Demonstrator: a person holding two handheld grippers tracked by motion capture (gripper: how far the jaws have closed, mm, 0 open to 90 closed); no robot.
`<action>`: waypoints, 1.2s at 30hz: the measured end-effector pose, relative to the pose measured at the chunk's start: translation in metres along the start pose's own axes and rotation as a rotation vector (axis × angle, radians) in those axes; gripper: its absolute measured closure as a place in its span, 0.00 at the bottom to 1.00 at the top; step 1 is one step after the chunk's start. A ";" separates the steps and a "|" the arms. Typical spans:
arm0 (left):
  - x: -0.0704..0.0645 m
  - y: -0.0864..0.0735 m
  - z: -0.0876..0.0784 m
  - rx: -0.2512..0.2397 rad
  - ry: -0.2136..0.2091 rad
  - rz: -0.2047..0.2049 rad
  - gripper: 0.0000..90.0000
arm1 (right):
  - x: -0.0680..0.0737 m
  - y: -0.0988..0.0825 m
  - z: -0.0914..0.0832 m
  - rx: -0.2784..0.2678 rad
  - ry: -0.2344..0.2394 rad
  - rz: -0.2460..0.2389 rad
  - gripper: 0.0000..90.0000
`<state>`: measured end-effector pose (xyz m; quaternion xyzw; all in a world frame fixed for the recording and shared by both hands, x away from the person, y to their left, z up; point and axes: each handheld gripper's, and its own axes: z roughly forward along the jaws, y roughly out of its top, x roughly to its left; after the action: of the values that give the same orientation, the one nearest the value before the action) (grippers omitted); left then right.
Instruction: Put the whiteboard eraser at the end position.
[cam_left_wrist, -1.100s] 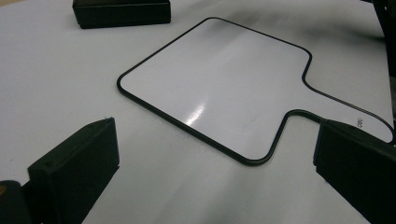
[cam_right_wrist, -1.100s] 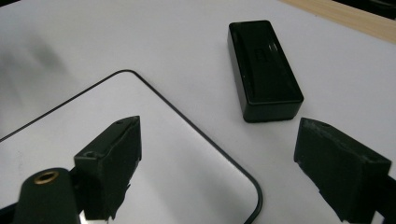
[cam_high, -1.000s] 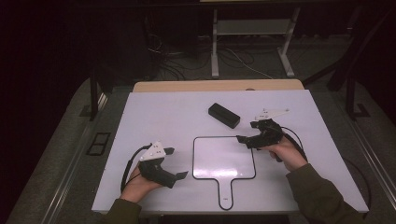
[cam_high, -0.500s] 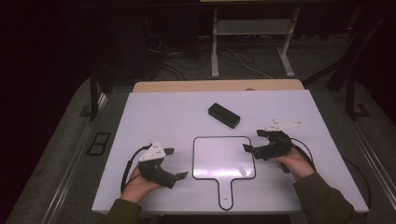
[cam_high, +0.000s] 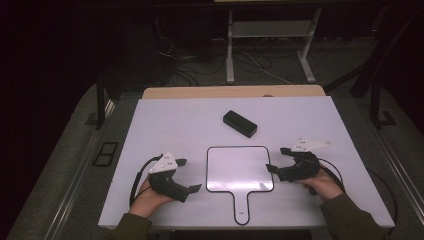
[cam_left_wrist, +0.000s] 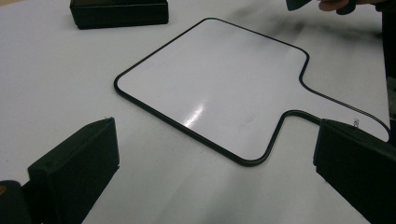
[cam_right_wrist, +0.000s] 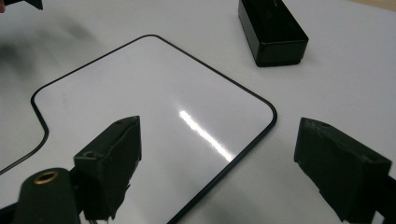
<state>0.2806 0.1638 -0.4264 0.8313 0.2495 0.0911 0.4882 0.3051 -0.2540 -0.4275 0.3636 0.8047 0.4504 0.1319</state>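
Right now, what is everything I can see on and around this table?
white paddle-shaped board with thin black rim: one, white, table middle, handle toward the person
black rectangular box: one, black, beyond the board, apart from it
white tabletop: one, white, bears both
metal stand legs: grey, floor behind the table
left gripper: one, black, jaws open, left of the board
right gripper: one, black, jaws open, at the board's right edge
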 end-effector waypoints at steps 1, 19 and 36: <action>0.000 0.000 0.000 0.000 -0.001 -0.001 0.00 | 0.000 -0.002 -0.001 -0.001 0.001 0.002 0.15; -0.001 0.000 0.000 0.006 0.000 -0.001 0.00 | 0.004 -0.032 -0.024 0.006 -0.005 0.005 0.15; -0.001 -0.001 0.000 0.010 0.004 0.000 0.00 | 0.001 -0.051 -0.039 0.024 -0.025 0.032 0.15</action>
<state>0.2797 0.1641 -0.4269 0.8335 0.2509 0.0916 0.4836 0.2596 -0.2945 -0.4476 0.3834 0.8025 0.4382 0.1302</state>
